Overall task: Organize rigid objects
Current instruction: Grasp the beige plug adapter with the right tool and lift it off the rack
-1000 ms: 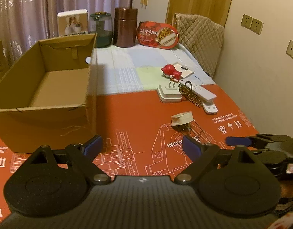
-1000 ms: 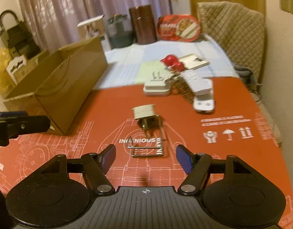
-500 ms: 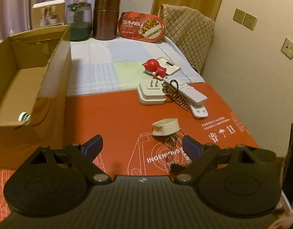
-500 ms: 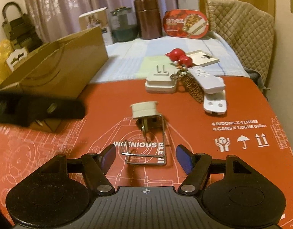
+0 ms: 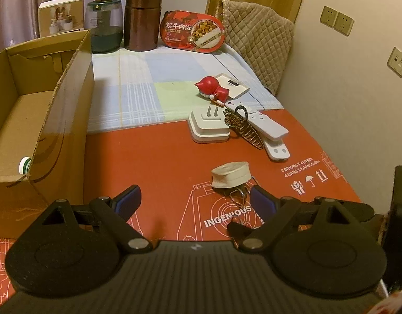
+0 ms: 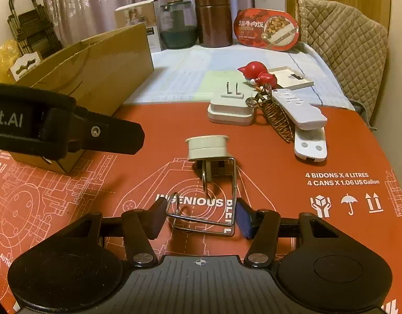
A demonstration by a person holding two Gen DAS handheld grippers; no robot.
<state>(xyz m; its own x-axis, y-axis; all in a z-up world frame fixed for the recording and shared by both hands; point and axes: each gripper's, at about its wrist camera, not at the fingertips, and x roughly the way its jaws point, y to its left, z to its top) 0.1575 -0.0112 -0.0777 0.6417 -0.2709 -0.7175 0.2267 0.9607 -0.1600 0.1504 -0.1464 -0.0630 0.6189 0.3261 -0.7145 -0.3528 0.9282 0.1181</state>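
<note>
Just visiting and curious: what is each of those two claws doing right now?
Left gripper: open, holding nothing.
Right gripper: jaws closing around the wire clip, not yet pressing on it.

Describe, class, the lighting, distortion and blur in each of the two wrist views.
Left wrist view: warm, dim indoor light; fisheye bends the cardboard box edges; dark corners; sharp throughout. Right wrist view: same amber cast, soft shadow beneath the wire-bail stopper, and curved table edges; the left gripper is near and slightly soft.

The flat red mat (image 6: 279,162) says "INGENIOUS" and "4 BIDONS X 4 LITRES, 4 CANS X 1.06 US Gallon". The black gripper arm (image 6: 43,125) says "ot.AI".
</note>
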